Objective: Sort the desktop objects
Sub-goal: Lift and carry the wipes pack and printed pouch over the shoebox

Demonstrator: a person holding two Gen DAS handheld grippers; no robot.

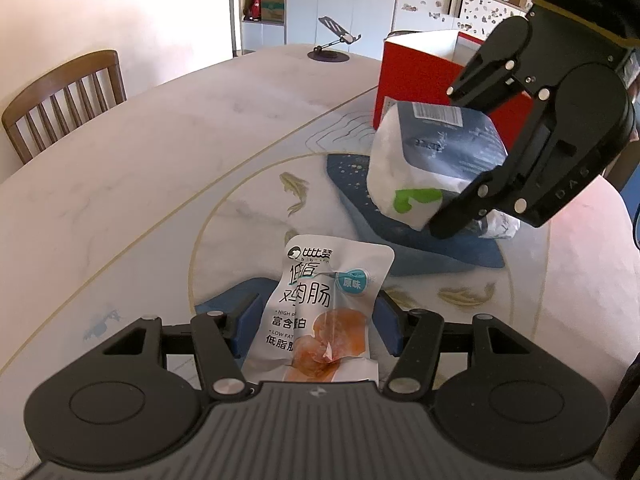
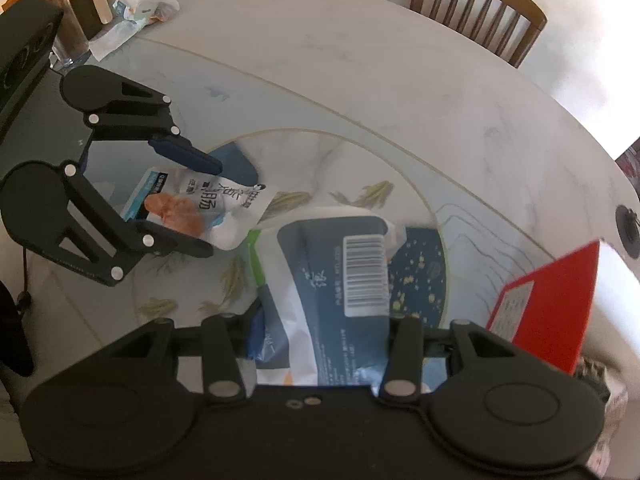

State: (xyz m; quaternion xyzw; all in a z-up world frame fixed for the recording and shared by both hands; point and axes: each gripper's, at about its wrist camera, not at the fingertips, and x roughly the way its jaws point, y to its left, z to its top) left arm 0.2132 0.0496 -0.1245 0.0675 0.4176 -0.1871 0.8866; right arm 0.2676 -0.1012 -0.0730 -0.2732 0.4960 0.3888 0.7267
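My left gripper (image 1: 316,330) is shut on a white chicken-sausage snack packet (image 1: 320,300) and holds it above the table; it also shows in the right wrist view (image 2: 200,204) with the left gripper (image 2: 200,208) around it. My right gripper (image 2: 324,332) is shut on a white and dark blue tissue pack with a barcode (image 2: 332,280), held above the table. In the left wrist view the tissue pack (image 1: 432,160) sits between the right gripper's fingers (image 1: 452,228). A red open box (image 1: 416,80) stands behind the pack and shows at the right edge (image 2: 560,296).
The marble table (image 1: 160,152) has a round inlay with fish and blue patches (image 1: 400,240). A black phone stand (image 1: 332,46) stands at the far edge. A wooden chair (image 1: 64,100) is at the left. Cups, a dispenser and crumpled wrappers (image 2: 132,8) sit at the far left.
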